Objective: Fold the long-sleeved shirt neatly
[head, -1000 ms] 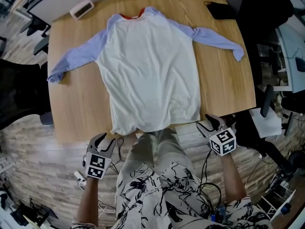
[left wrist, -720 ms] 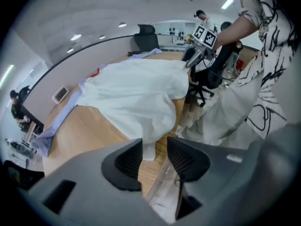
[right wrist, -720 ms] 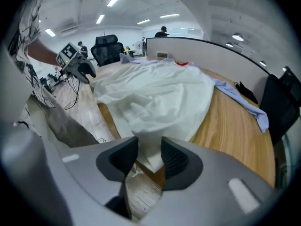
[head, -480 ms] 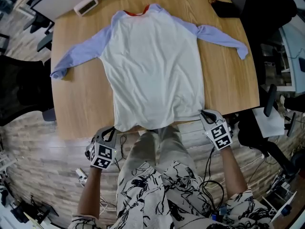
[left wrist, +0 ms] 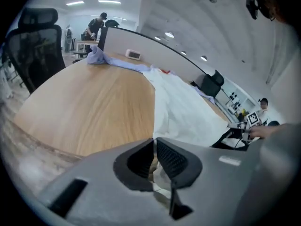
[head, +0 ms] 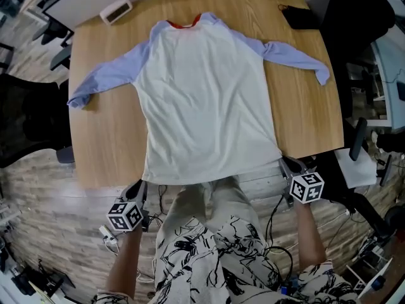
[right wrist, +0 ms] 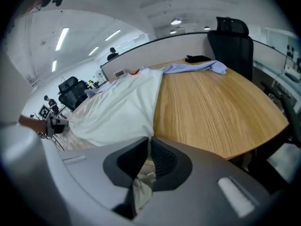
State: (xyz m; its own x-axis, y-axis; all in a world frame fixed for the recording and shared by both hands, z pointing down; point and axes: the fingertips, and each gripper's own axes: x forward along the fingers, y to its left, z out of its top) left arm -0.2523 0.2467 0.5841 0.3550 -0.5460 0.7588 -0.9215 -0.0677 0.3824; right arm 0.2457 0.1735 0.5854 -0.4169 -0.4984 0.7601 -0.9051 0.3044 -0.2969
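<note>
The left gripper (left wrist: 154,141) was clenched on the shirt (head: 205,100), with white cloth pinched between its closed jaws at the hem's left corner. The right gripper (right wrist: 149,140) gripped the hem's right corner; its jaws had just been closing, and a fold of the cloth hung below them. Both grippers sat at the near edge of the table (head: 114,138), one at each side of the person's patterned clothing, and pointed forward and down.

The shirt lay flat on the wood, collar (head: 183,23) at the far side (its inner band red) and hem at the near edge. Its pale blue sleeves were spread out: the left sleeve (head: 104,75) reached the table's left edge, the right sleeve (head: 294,56) ran toward the right edge.

A small white box (head: 116,9) lay at the far left corner, and a black item (head: 300,18) lay at the far right corner, both clear of the shirt.
</note>
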